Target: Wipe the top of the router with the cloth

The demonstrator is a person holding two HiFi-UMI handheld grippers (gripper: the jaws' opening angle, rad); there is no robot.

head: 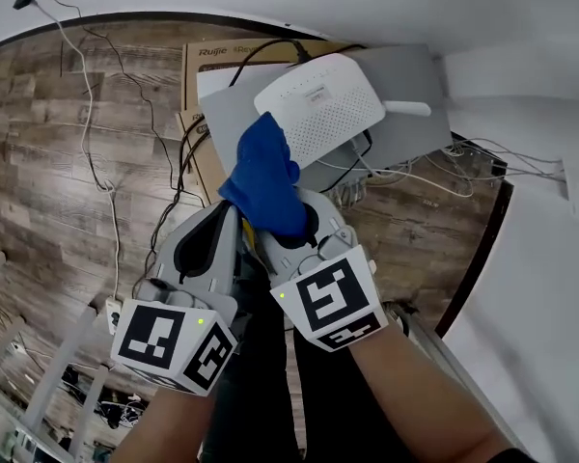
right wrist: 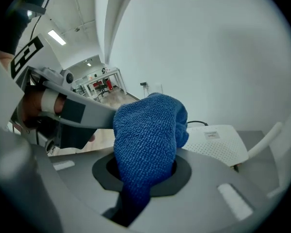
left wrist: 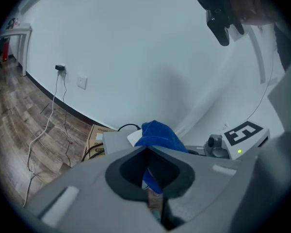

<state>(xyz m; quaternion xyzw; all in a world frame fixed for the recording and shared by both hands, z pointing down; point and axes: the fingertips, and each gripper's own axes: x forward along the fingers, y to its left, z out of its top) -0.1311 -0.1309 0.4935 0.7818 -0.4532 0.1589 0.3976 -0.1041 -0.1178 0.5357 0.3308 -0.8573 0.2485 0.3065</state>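
Right hand-held gripper (head: pixel 294 231) is clamped on the blue cloth (head: pixel 265 177). The right gripper view shows the terry fabric (right wrist: pixel 145 144) bunched up through the jaw slot and bulging out past the tips. Left hand-held gripper (head: pixel 227 228) sits just beside it, with its jaws closed together. The left gripper view shows some blue in the gap between them, can't tell whether they actually pinch the fabric or it's just behind. Both grippers are side by side, marker cubes toward the person, jaws pointing at the router (head: pixel 318 104). Router is white with a perforated top and lies flat on a grey counter (head: pixel 410 138). One white antenna (head: pixel 405 108) sticks out to the right, along the counter. In the head view, the top of the cloth wad lines up with the router's near-left edge. Contact can't be confirmed, and the right gripper view shows the router (right wrist: pixel 218 142) beyond the cloth, not under it. A brown cardboard box (head: pixel 212 58) pokes out from under the counter's left side. Black and white cables (head: pixel 179 157) trail from there across the wood floor (head: pixel 48 162). More thin wires hang off the counter's near edge below the router. White wall (head: pixel 531 297) is on the right.
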